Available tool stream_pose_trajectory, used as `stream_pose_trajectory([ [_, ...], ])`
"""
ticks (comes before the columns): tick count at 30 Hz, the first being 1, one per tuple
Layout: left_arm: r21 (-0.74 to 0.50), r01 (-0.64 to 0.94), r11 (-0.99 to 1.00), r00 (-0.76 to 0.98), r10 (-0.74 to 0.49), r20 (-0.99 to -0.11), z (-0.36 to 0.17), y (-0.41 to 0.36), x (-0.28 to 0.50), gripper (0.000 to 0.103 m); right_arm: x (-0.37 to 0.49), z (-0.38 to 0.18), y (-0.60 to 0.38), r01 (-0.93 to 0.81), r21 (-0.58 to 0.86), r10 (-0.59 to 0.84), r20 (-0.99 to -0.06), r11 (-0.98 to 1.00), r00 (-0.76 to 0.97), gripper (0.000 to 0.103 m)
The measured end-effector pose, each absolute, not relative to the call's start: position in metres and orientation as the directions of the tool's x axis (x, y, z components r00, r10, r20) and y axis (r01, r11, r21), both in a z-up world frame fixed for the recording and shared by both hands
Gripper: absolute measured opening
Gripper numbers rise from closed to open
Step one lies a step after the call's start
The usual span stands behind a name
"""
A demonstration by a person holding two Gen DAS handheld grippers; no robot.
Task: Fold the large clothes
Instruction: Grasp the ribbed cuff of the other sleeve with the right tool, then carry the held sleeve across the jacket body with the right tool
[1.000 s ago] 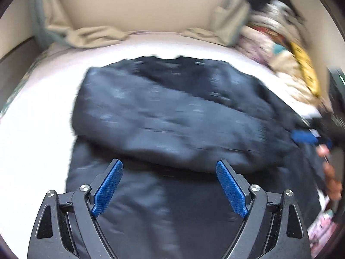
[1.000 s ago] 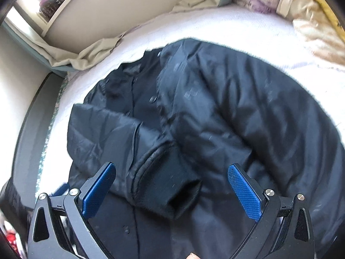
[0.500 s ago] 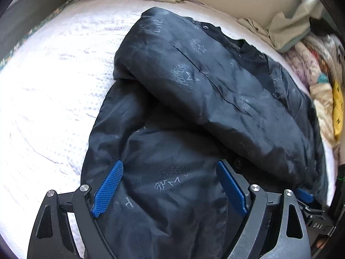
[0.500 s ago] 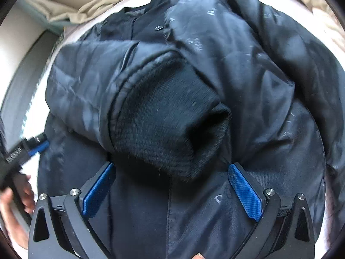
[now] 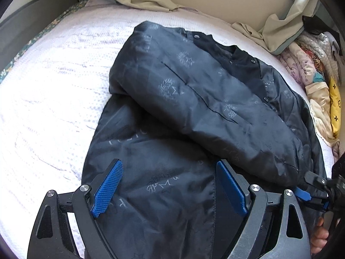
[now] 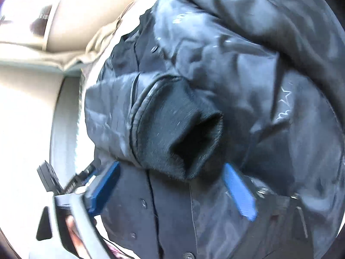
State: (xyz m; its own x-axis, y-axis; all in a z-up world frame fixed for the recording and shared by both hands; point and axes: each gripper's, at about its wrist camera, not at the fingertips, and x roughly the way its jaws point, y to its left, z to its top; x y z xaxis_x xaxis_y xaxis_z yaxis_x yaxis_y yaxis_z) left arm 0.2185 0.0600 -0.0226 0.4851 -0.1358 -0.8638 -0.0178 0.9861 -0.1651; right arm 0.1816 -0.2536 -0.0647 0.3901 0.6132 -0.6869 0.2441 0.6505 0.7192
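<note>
Now jacket (image 5: 194, 112) lies under open jaws.

Our left tool (image 5: 170, 185) and right tool (image 6: 172, 190) look the same: black frames, textured blue pads (image 5: 107, 188), silver screws.

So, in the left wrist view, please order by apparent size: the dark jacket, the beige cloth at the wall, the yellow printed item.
1. dark jacket, clearly largest.
2. beige cloth.
3. yellow printed item, smallest, though partly cut by the frame edge.
</note>
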Motion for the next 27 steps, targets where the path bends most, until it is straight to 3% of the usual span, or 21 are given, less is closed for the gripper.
stream_pose_trajectory([
  [3,-0.167,-0.024,0.986,0.496,-0.133,-0.858,-0.019,0.063,0.217,0.091,0.190,-0.073,-0.253,0.254,0.755,0.639,-0.650,0.605,0.411,0.071],
  [7,-0.191,-0.038,0.981,0.517,-0.144,-0.844,-0.010,0.071,0.215,0.091,0.208,-0.070,-0.245,0.225,0.781,0.655,-0.616,0.583,0.438,0.043],
  [9,-0.196,-0.047,0.979,0.531,-0.142,-0.835,-0.005,0.076,0.214,0.091,0.218,-0.058,-0.237,0.179,0.745,0.620,-0.643,0.643,0.450,0.035],
  [10,-0.195,-0.051,0.979,0.537,-0.138,-0.832,-0.003,0.077,0.214,0.091,0.226,-0.051,-0.231,0.151,0.714,0.591,-0.663,0.684,0.459,0.027],
  [11,-0.192,-0.059,0.980,0.549,-0.129,-0.826,0.001,0.080,0.214,0.091,0.228,-0.045,-0.229,0.135,0.688,0.567,-0.679,0.713,0.466,0.012],
  [15,-0.166,-0.092,0.982,0.590,-0.081,-0.803,0.013,0.091,0.215,0.091,0.249,-0.005,-0.220,0.033,0.559,0.465,-0.719,0.828,0.517,0.008],
  [21,-0.141,-0.179,0.974,0.630,0.003,-0.776,0.024,0.117,0.217,0.091,0.283,0.046,-0.220,-0.088,0.356,0.330,-0.707,0.930,0.625,0.007],
  [27,-0.110,-0.245,0.963,0.629,0.072,-0.774,0.029,0.137,0.235,0.090,0.295,0.042,-0.233,-0.121,0.282,0.289,-0.690,0.952,0.664,0.007],
])
